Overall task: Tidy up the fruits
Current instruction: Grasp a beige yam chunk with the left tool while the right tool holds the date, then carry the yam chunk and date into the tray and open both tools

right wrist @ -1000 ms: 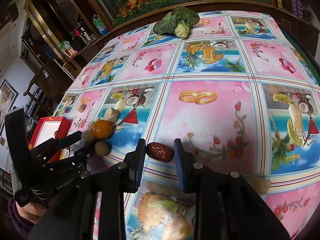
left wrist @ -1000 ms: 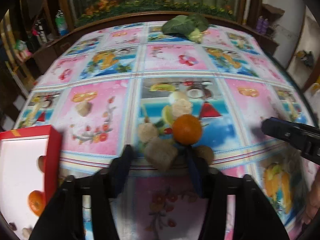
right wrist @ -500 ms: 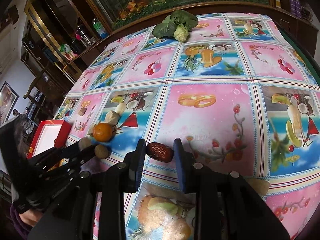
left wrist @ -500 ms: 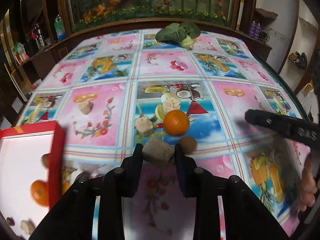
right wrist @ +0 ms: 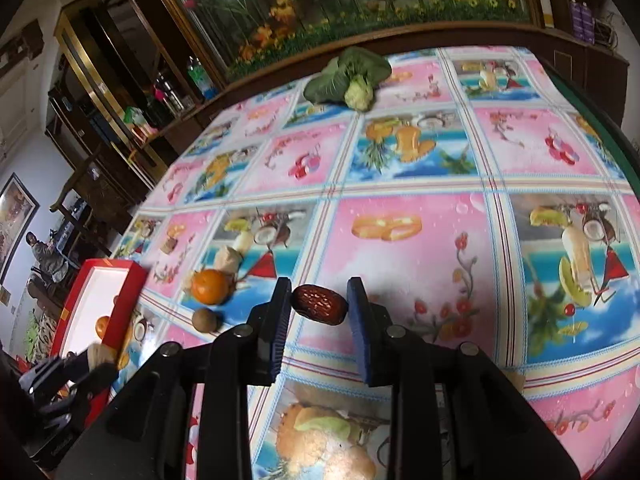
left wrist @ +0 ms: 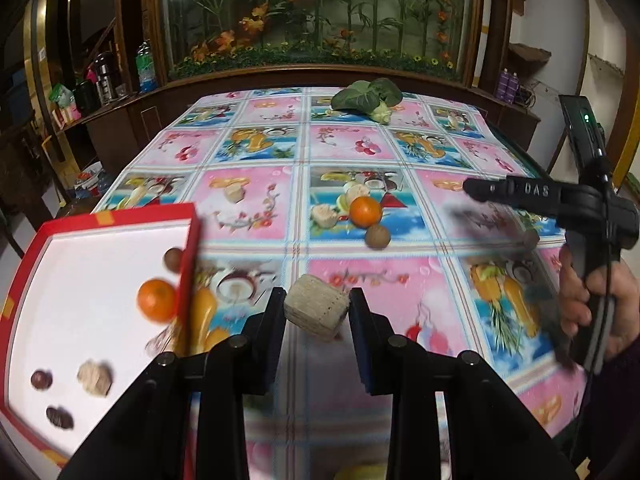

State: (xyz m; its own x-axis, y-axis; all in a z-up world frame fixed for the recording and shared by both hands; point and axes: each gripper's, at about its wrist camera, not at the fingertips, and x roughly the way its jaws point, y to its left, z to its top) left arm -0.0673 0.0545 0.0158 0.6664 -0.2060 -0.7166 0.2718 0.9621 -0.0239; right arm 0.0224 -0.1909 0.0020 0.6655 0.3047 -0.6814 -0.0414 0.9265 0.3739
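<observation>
My left gripper (left wrist: 316, 312) is shut on a pale beige cut chunk (left wrist: 316, 312), held above the tablecloth to the right of the red box (left wrist: 96, 218). The box's white floor holds an orange (left wrist: 157, 300), a brown round fruit (left wrist: 173, 259), a beige chunk (left wrist: 94, 377) and dark dates. My right gripper (right wrist: 319, 306) is shut on a dark red date (right wrist: 319, 305) over the cloth. On the table lie another orange (left wrist: 365, 211), a small brown round fruit (left wrist: 377, 236) and pale chunks (left wrist: 325, 216). The left gripper with its chunk (right wrist: 100, 354) shows low at the left of the right wrist view.
A leafy green vegetable (left wrist: 366, 98) lies at the far end of the fruit-print tablecloth (left wrist: 400, 280). One more beige chunk (left wrist: 234, 193) sits alone on a pink square. A hand (left wrist: 592, 312) holds the right gripper's handle at the right. Wooden shelves with bottles (left wrist: 144, 66) border the left side.
My left gripper closed on the beige chunk, lifted it off the pile and drew back toward the red box, which now fills more of its view. The right gripper stayed put holding the date.
</observation>
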